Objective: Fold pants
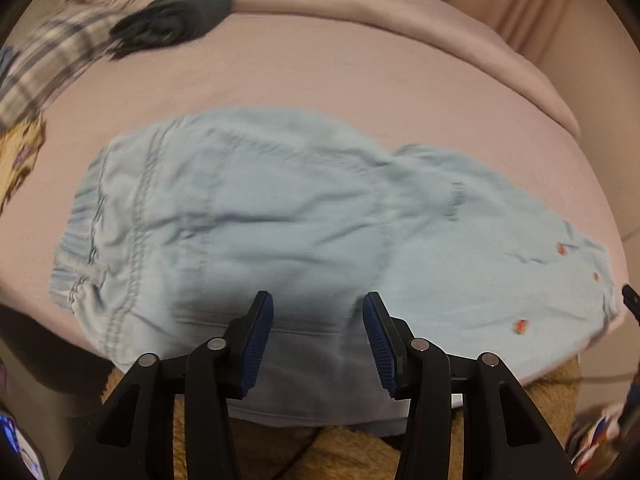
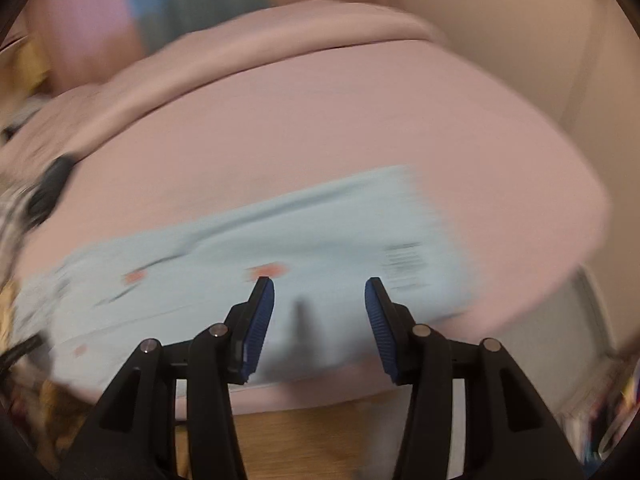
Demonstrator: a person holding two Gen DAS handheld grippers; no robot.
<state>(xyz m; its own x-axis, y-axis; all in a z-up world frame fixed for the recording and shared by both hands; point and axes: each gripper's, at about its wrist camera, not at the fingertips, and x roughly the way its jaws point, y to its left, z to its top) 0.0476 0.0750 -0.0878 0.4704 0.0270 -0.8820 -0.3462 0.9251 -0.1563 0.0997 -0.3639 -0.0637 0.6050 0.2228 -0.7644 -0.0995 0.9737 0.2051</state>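
Note:
Light blue pants [image 1: 280, 220] lie flat on the pink bed [image 1: 320, 80], elastic waistband at the left, legs running right with small orange marks near the hem. My left gripper [image 1: 318, 300] is open and empty, hovering over the pants' near edge at mid-length. In the right wrist view the leg end of the pants [image 2: 320, 240] shows, blurred. My right gripper [image 2: 319, 284] is open and empty above the near edge of the legs.
A black object [image 1: 176, 20] and a plaid cloth [image 1: 52, 64] lie at the bed's far left. A pink pillow or folded blanket [image 1: 360, 4] runs along the back. Brown fuzzy rug [image 1: 340, 452] and wood floor [image 2: 312, 440] lie below the bed edge.

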